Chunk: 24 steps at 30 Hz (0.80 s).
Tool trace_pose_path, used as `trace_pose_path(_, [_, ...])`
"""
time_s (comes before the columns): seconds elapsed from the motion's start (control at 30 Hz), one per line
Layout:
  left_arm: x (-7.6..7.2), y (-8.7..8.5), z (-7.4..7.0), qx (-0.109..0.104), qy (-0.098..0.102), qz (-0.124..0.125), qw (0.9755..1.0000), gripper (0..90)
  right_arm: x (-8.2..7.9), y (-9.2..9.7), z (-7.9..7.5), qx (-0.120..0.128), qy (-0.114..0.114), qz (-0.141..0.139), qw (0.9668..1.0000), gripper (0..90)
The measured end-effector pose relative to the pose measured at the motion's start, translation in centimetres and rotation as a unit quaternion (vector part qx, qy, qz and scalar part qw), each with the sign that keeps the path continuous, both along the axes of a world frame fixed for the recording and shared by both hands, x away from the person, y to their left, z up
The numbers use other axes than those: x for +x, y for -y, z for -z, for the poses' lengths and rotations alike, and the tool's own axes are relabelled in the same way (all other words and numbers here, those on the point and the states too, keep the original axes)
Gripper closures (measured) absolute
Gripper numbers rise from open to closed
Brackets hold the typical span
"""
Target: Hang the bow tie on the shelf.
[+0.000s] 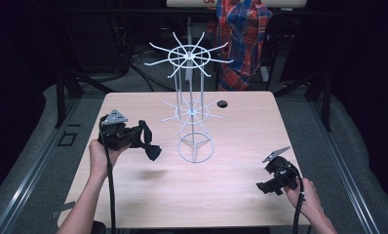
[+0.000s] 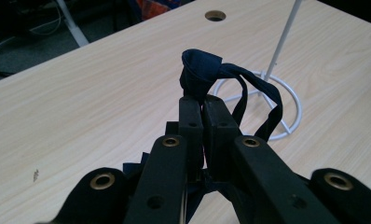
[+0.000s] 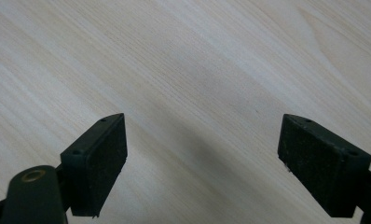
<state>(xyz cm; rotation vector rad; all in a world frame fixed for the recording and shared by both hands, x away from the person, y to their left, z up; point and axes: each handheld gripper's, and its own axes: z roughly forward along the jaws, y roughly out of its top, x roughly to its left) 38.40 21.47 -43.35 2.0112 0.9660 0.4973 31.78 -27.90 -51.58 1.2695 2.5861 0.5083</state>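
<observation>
High view: I hold a gripper in each hand over a pale wooden worktop (image 1: 231, 185), forearms coming in from the bottom edge.
Left gripper (image 1: 133, 138): raised above the worktop's left part, my jaws clamped together on a dark navy bow tie (image 1: 149, 144).
Bow tie: one end hangs past the jaws toward the stand; in the left gripper view its fabric (image 2: 200, 74) bunches above the jaw tips and its strap loops down on the right.
Right gripper (image 1: 267, 186): low near the worktop's right front, well apart from the left one; in the right gripper view my jaws stand wide apart with bare wood (image 3: 197, 84) between them.
White wire stand (image 1: 194, 109): at the worktop's middle, a ring base, a thin upright and two tiers of spoke-like hooks; it stands between my two grippers, just beside the bow tie.
Hole (image 1: 223, 104): round, in the worktop behind the stand.
Plaid cloth (image 1: 241, 39): red and blue, hanging beyond the far edge.
Surroundings: dark, with cables on the floor.
</observation>
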Motion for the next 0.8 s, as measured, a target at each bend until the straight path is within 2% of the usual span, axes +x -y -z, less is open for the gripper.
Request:
trace_pose_path(0.07, [0.2,0.0,-0.3,-0.002,0.003,0.001,1.0,87.0,0.0,0.0,0.0,0.004,-0.001,0.002,1.0,15.3])
trace_pose_path(0.17, [0.3,0.2,-0.5,-0.021,0.01,0.006,0.9997,87.0,0.0,0.0,0.1,0.004,-0.003,0.001,1.0,15.3])
trace_pose_path(0.27, [0.4,0.5,-0.9,-0.03,0.014,0.01,0.9994,87.0,0.0,0.0,0.0,0.002,-0.002,0.001,1.0,15.3])
trace_pose_path(0.77, [0.8,1.2,-1.9,-0.056,0.029,0.017,0.9979,87.0,0.0,0.1,0.1,0.003,-0.006,-0.001,1.0,15.3])
trace_pose_path(0.8, [0.8,1.2,-1.9,-0.054,0.029,0.017,0.998,87.0,0.0,0.0,0.2,0.012,-0.002,0.005,0.9999,15.3])
